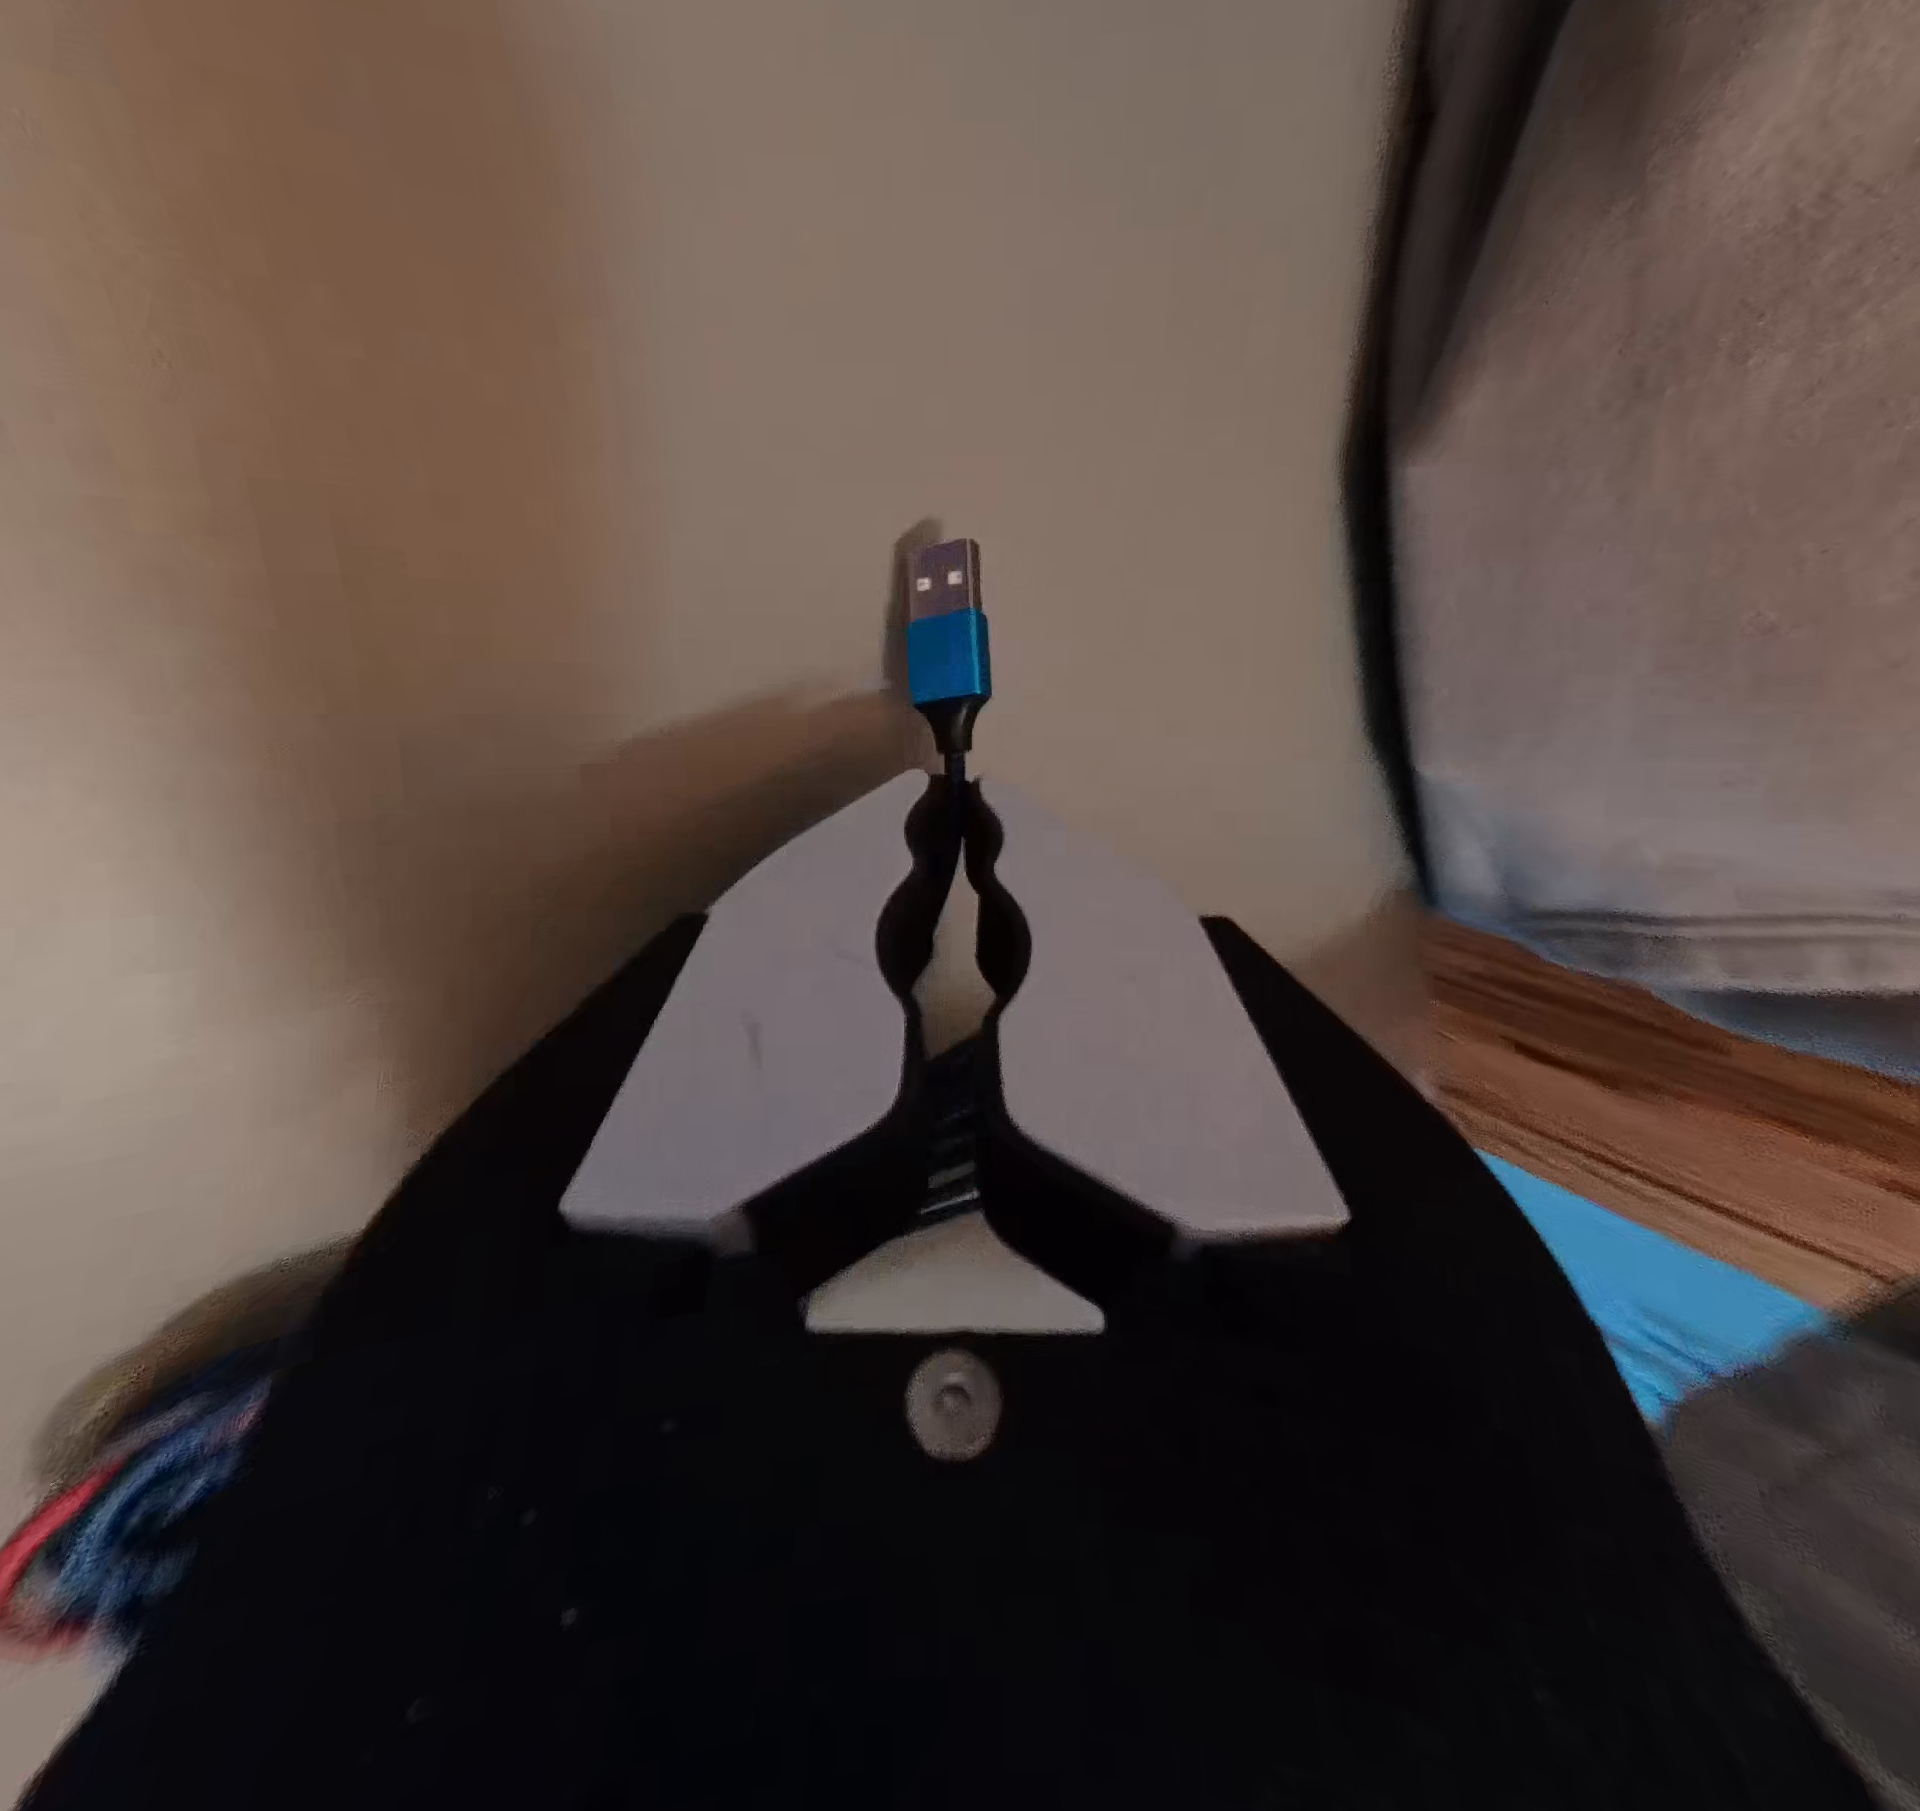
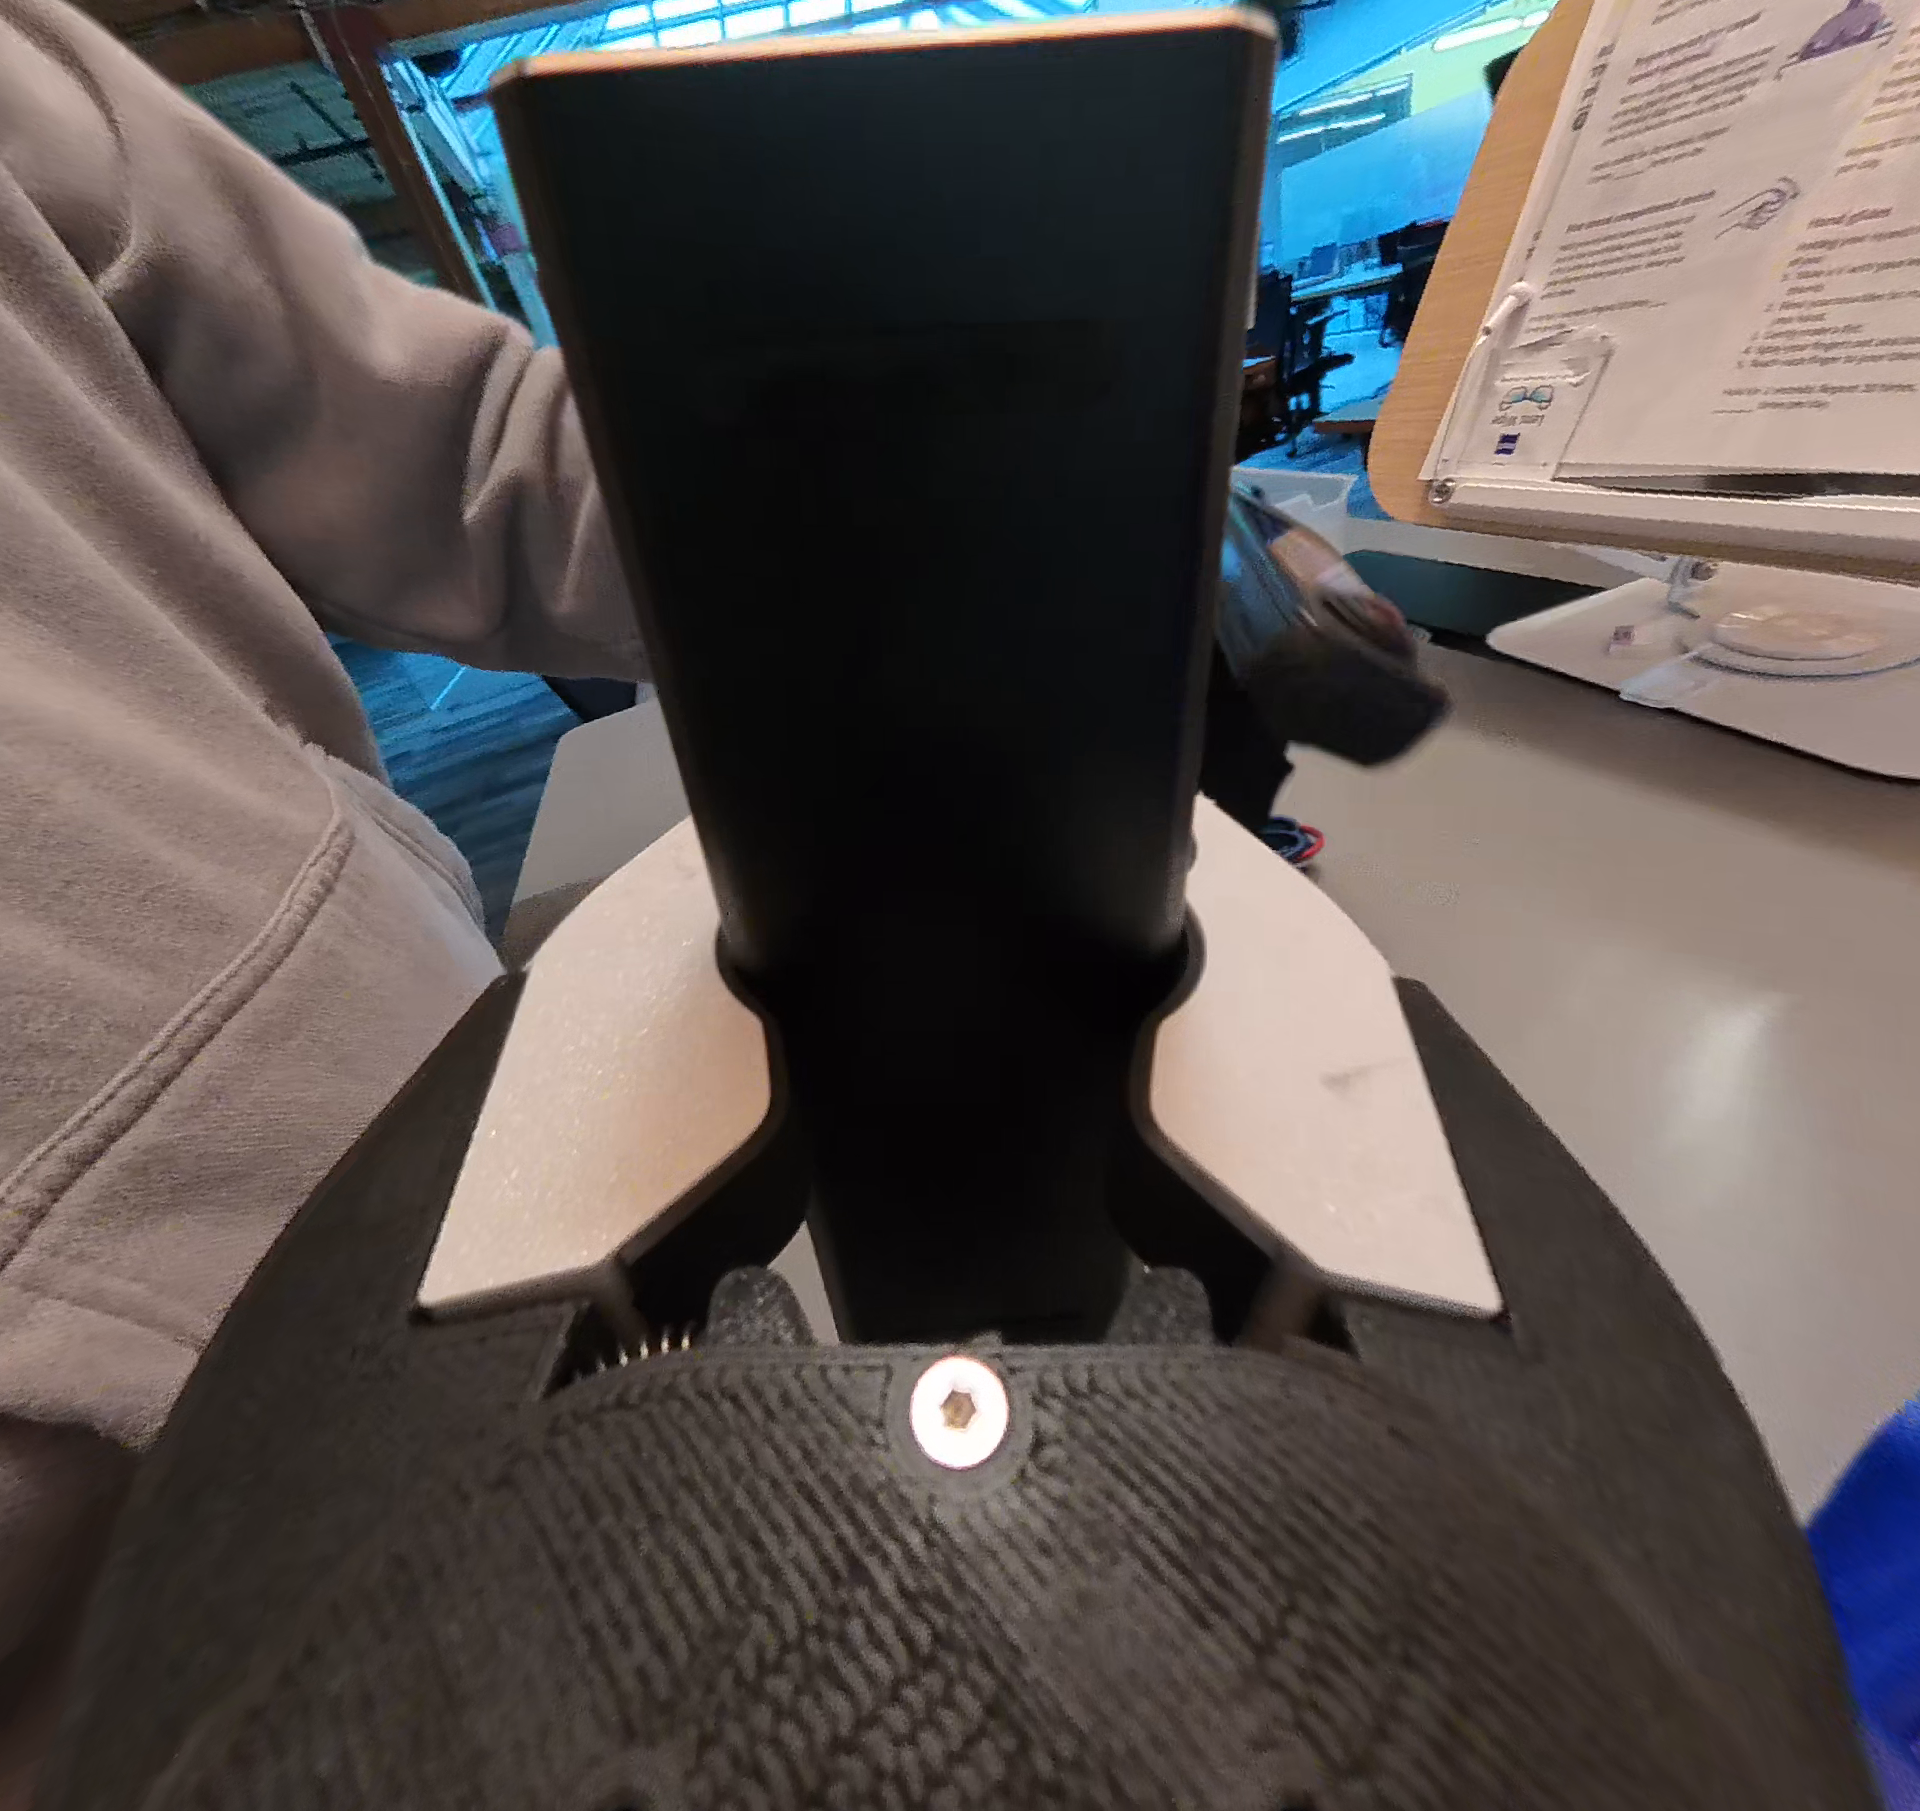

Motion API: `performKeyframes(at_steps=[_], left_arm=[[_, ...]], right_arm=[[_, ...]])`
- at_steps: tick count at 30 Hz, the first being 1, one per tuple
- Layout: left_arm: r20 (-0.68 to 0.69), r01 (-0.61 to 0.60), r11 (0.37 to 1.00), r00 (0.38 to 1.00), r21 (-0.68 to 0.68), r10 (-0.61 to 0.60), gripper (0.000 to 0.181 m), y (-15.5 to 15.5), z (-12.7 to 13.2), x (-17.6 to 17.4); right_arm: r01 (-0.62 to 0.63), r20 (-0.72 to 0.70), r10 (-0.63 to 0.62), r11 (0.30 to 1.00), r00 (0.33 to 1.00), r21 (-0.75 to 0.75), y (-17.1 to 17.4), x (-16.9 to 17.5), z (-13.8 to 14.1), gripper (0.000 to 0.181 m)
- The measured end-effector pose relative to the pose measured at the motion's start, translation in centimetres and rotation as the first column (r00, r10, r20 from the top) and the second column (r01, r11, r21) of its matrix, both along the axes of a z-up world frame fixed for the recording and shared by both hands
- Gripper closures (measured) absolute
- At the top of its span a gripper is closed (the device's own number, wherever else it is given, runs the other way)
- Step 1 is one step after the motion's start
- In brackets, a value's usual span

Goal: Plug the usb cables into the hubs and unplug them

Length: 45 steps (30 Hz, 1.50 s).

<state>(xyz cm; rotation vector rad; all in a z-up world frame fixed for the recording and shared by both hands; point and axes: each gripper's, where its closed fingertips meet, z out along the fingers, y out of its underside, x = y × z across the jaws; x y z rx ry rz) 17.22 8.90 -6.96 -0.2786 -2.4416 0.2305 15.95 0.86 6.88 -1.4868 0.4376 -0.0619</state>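
In the left wrist view my left gripper (image 1: 954, 805) is shut on the braided cable just behind a blue USB plug (image 1: 945, 623). The plug sticks out past the fingertips, metal end pointing away, with the background blurred. In the right wrist view my right gripper (image 2: 956, 940) is shut on a dark, flat, rectangular hub (image 2: 894, 494) held upright in the air. The hub's ports are not visible from this side. The other gripper (image 2: 1320, 660) shows blurred behind the hub on the right.
A person's grey sleeve (image 2: 208, 618) fills the left of the right wrist view and a grey garment (image 1: 1683, 411) the right of the left wrist view. A stand with printed sheets (image 2: 1683, 255) sits on the grey table (image 2: 1558, 930). Coloured cables (image 1: 125, 1512) lie at lower left.
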Motion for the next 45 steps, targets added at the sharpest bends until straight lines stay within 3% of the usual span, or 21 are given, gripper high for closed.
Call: performKeyframes(at_steps=[4,7,11,14,18,29,45], left_arm=[[0.306,-0.091,0.969,0.938,-0.231,0.162,0.179,-1.7,2.5,3.0],[0.473,-0.119,0.913,0.825,-0.391,0.310,0.179,-2.2,5.5,4.8],[0.577,-0.087,0.816,0.664,-0.571,0.475,0.179,-2.4,10.0,5.4],[0.686,0.030,0.819,0.564,-0.573,0.460,0.180,-2.4,12.1,3.9],[0.768,0.111,0.861,0.519,-0.496,0.376,0.179,-2.4,13.9,1.6],[0.691,0.047,0.911,0.667,-0.411,0.277,0.179,-3.1,13.5,-0.4],[0.651,-0.016,0.920,0.702,-0.391,0.289,0.180,-3.5,13.3,-0.7]], right_arm=[[0.060,0.008,-0.060,0.998,0.998,0.011,-0.7,0.9,0.2,0.108],[0.071,0.015,-0.071,0.997,0.997,0.013,-0.7,1.2,0.3,0.108],[0.074,0.024,-0.074,0.997,0.997,0.004,0.0,1.7,0.6,0.108],[0.033,0.027,-0.033,0.999,0.999,0.015,0.8,1.6,1.1,0.108],[-0.039,0.034,0.038,0.999,0.999,0.012,2.1,1.3,1.0,0.108],[-0.185,0.039,0.183,0.981,0.982,0.058,4.6,-0.2,1.4,0.108],[-0.173,-0.011,0.175,0.982,0.985,0.071,4.7,-0.2,0.9,0.108]])
